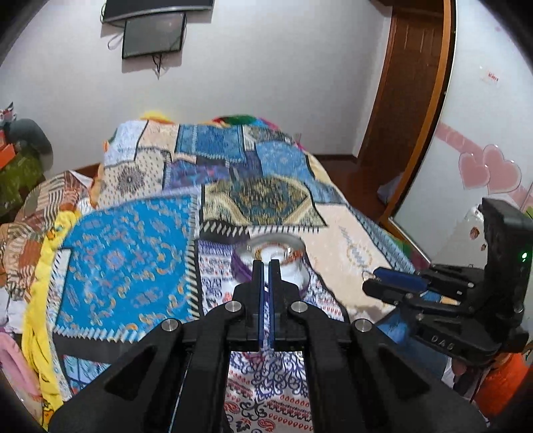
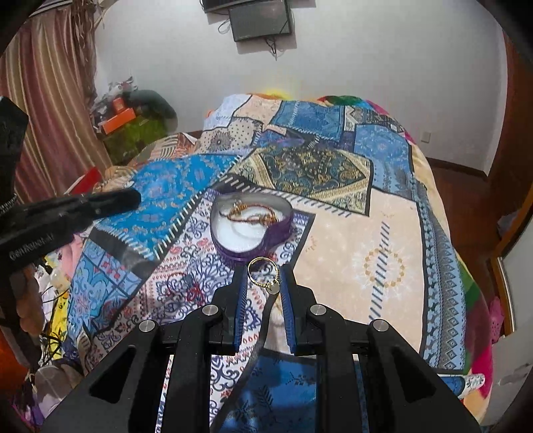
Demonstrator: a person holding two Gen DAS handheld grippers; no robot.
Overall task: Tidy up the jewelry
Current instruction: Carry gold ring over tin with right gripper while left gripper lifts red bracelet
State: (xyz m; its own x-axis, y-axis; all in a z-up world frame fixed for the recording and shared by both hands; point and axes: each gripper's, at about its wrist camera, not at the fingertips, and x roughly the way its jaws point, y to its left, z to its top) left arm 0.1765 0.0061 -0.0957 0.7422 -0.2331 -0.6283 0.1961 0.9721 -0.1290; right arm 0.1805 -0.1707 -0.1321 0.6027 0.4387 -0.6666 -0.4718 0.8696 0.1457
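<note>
My right gripper [image 2: 265, 278] pinches a gold ring [image 2: 261, 273] just short of the purple box [image 2: 251, 229] (bracelets inside). My left gripper [image 1: 265, 266], closed and empty, hovers over that box on the patchwork bedspread [image 2: 383, 239], bedroom wall behind.

There is one purple heart-shaped box [image 2: 252, 229] on one patchwork blanket [image 2: 359, 239]. One gold ring [image 2: 263, 274] is between the fingers of the right gripper [image 2: 265, 283]. Inside the box lies one red bracelet [image 2: 248, 216]. Two screens [image 2: 263, 20] hang on the wall.
</note>
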